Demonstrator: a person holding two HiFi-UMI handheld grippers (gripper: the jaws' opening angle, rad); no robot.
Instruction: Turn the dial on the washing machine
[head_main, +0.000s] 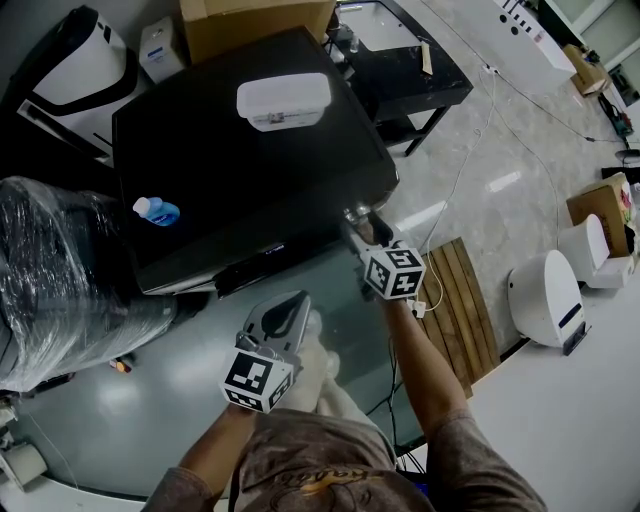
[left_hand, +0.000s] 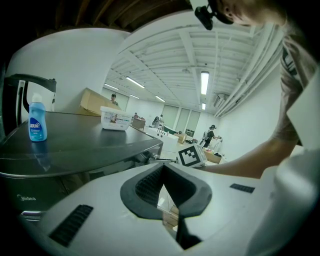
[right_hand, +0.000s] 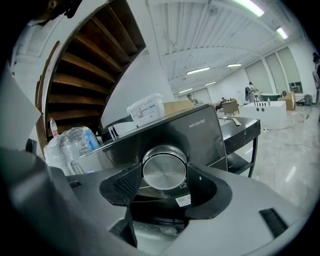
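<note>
"Checking head view: where was the dial (head_main: 352, 213)?"
"Front corner of the washing machine (head_main: 250, 170), right tongs (head_main: 360, 226) at it; left tongs (head_main: 297, 305) hung apart."
"Left gripper view?"
"Pads were together, nothing betw."
"Right gripper view?"
"Clamped the dial, centred. I'd have rolled abt its axis, w/o pulling."

Print on sticker (right_hand: 183, 200) below dial (right_hand: 164, 168) illegibly small

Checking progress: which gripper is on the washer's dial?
The right gripper: its jaws clasp the silver dial; the left gripper hangs back empty.
</note>
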